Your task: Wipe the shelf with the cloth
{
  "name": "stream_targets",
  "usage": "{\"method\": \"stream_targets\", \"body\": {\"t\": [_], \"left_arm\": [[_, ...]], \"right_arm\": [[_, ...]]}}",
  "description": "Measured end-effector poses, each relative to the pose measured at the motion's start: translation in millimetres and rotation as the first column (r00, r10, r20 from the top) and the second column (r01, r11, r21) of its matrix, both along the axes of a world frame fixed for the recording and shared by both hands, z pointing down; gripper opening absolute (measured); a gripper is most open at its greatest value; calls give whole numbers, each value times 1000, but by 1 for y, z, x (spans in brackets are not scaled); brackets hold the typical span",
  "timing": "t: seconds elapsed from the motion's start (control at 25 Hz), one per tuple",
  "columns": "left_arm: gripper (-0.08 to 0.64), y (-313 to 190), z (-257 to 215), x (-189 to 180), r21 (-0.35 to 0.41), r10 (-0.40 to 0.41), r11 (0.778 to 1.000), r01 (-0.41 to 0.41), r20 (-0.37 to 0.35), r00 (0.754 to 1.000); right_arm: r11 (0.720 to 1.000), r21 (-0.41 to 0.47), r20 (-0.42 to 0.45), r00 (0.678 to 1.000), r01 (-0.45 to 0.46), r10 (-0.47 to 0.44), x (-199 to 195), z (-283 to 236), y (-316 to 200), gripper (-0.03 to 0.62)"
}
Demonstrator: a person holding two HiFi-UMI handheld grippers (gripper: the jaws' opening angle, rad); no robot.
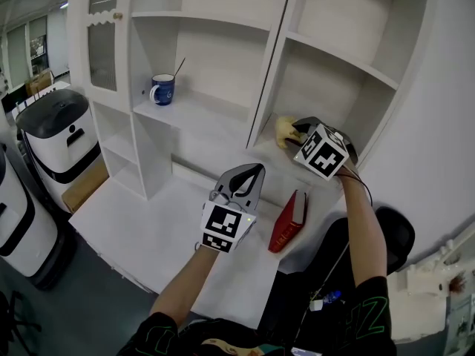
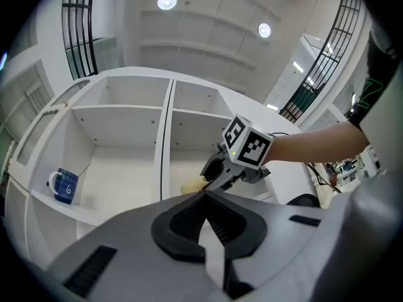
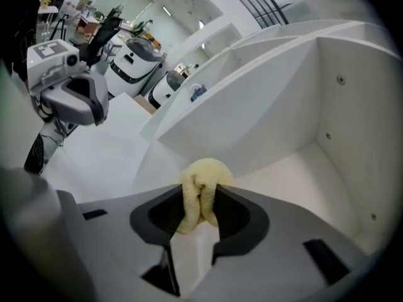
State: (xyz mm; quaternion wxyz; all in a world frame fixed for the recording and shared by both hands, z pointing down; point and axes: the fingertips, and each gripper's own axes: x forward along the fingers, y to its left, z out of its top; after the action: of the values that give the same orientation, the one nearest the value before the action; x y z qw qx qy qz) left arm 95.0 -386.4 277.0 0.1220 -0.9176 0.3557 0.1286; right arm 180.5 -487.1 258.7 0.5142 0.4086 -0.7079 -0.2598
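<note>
Two states: right gripper [image 3: 200, 197] fingers are clamping the bunched cloth [image 3: 204, 172] at the shelf [image 3: 296, 175] for wiping; left gripper [image 2: 204, 200] fingers are idling closed, empty.

Your right gripper [image 1: 295, 130] reaches into the lower right compartment of the shelf [image 1: 261, 153]. The cloth [image 1: 284, 130] is clamped between its jaws, at the front edge of the compartment floor. Your left gripper [image 1: 250, 171] is to its left and nearer you, over the desk [image 1: 141, 221]. The book [image 1: 288, 221] sits on the desk just right of the left gripper. The mug [image 1: 162, 89] stands well left of the right gripper, beyond the divider.
</note>
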Motion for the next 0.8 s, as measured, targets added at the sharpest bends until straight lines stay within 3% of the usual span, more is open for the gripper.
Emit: {"method": "stream_targets", "body": {"t": [0.56, 0.8], "left_arm": [[0, -9, 17, -18, -40, -23, 999, 22, -13, 1000], [0, -5, 18, -16, -52, -9, 999, 7, -26, 1000]], "right_arm": [[997, -73, -129, 991, -40, 30, 2, 22, -31, 130], [995, -99, -86, 996, 13, -21, -14, 23, -16, 120]]}}
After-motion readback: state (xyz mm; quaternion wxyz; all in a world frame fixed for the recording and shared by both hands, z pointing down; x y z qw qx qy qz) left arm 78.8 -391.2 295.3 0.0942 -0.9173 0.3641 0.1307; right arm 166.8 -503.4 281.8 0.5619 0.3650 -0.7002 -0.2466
